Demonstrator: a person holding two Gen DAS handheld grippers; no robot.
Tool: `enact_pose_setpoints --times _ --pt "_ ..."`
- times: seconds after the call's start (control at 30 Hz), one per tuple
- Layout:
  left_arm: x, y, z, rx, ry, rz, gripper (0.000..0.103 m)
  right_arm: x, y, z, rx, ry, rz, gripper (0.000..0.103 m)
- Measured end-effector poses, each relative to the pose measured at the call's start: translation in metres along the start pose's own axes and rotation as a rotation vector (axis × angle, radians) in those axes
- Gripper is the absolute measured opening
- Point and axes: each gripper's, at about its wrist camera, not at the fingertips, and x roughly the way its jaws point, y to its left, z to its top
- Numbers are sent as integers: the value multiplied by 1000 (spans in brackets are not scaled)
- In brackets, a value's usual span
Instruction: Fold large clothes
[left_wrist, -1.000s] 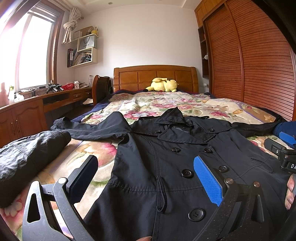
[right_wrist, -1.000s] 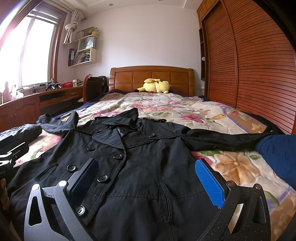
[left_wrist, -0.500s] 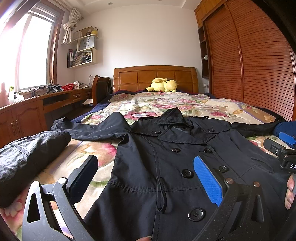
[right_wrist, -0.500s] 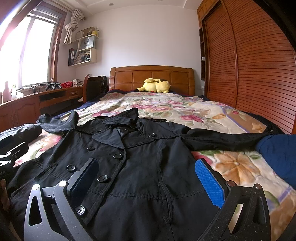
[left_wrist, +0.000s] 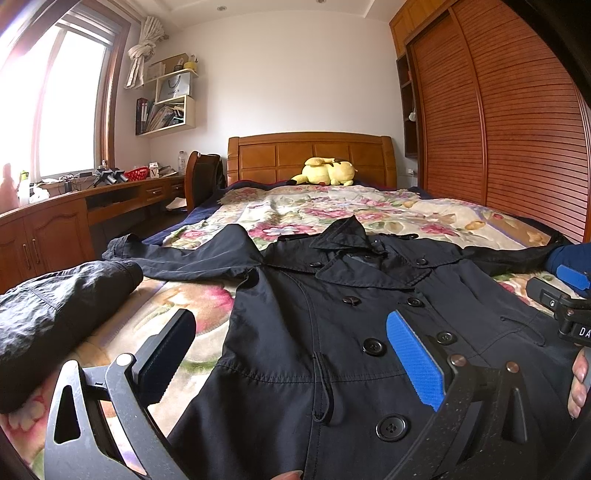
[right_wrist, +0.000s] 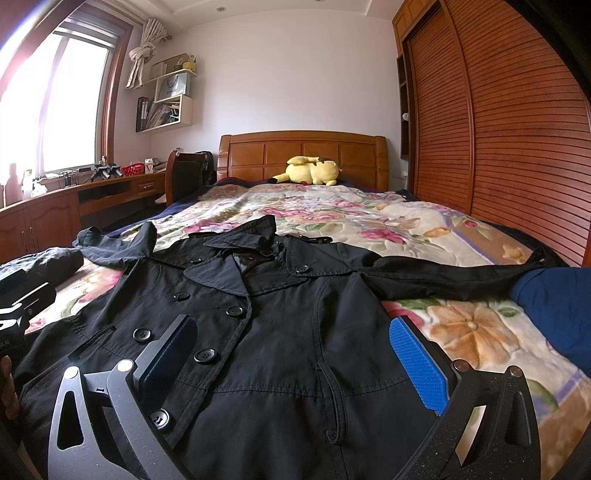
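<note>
A black double-breasted coat (left_wrist: 332, 332) (right_wrist: 280, 332) lies front up on the floral bedspread, collar toward the headboard and both sleeves spread out sideways. My left gripper (left_wrist: 291, 354) hovers open over the coat's left side near its hem, nothing between its fingers. My right gripper (right_wrist: 291, 354) hovers open over the coat's right front panel, also holding nothing. The right gripper's body (left_wrist: 565, 306) shows at the right edge of the left wrist view, with a hand's fingers below it. The left gripper's body (right_wrist: 18, 302) shows at the left edge of the right wrist view.
A dark rolled garment (left_wrist: 55, 317) lies on the bed left of the coat. A blue cloth (right_wrist: 554, 306) lies at the right. A yellow plush toy (left_wrist: 325, 171) rests by the wooden headboard. A desk and chair stand left; slatted wardrobe doors line the right.
</note>
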Motion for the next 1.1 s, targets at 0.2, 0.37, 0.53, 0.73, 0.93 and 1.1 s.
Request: enact_pose_setpoints --times 0.2,0.37,0.53,0.73,0.93,1.1 --pt "0 0 0 0 -1 1 103 0 0 0 0 0 0 103" --pt "0 0 0 0 -2 0 103 0 0 0 0 0 0 103" --pt "-1 0 0 0 -2 0 103 0 0 0 1 0 1 103" --pt "0 1 0 -3 1 -6 103 0 -1 0 -3 10 13 103" --pt "-12 5 20 -7 10 -30 103 -4 1 9 15 34 59 103" --pt "-5 13 29 31 61 -23 103 -5 13 20 1 51 108 103"
